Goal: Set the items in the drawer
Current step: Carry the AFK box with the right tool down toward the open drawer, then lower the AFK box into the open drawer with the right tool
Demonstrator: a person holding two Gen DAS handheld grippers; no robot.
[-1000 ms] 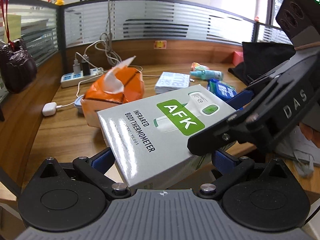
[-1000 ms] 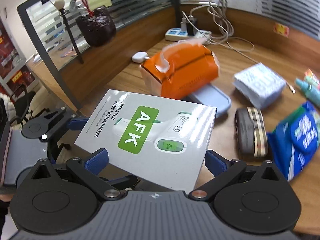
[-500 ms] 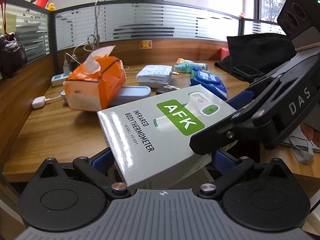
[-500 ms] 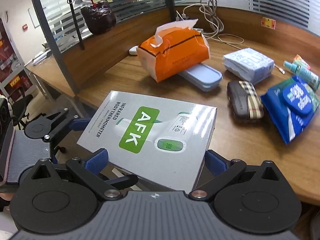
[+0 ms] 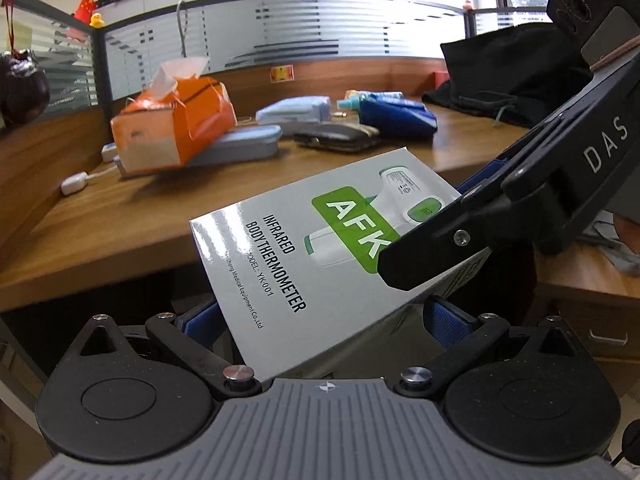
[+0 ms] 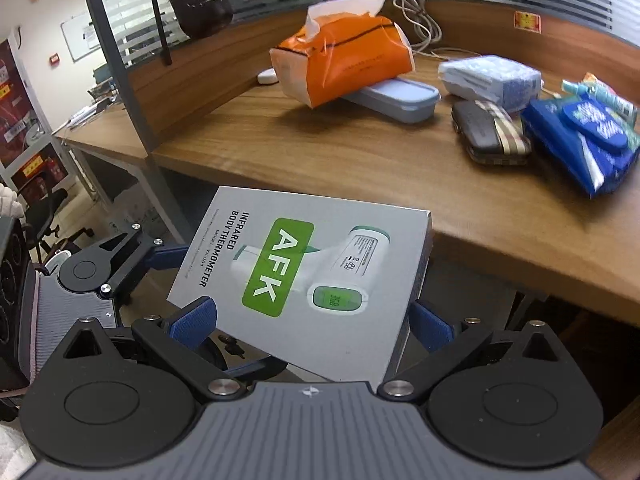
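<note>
A white AFK infrared thermometer box (image 5: 320, 256) (image 6: 312, 272) hangs in the air just off the front edge of the wooden desk (image 6: 360, 152), about level with the desktop. My left gripper (image 5: 320, 316) is shut on its near end, blue pads on both sides. My right gripper (image 6: 310, 320) is shut on the other end. Each gripper shows in the other's view: the right gripper (image 5: 460, 216) crosses over the box, and the left gripper (image 6: 104, 272) sits at the lower left. A drawer front with a metal handle (image 5: 608, 338) is under the desk at the right.
On the desk lie an orange tissue pack (image 6: 344, 56) leaning on a grey-blue case (image 6: 396, 98), a white tissue pack (image 6: 492, 78), a brown plaid case (image 6: 490, 134) and blue wipes packs (image 6: 584, 140). A black bag (image 5: 512, 76) sits far right. Desk legs stand below.
Both grippers carried the box back off the desktop and lowered it. The desk items now lie farther away and the desk's front edge is beyond the box.
</note>
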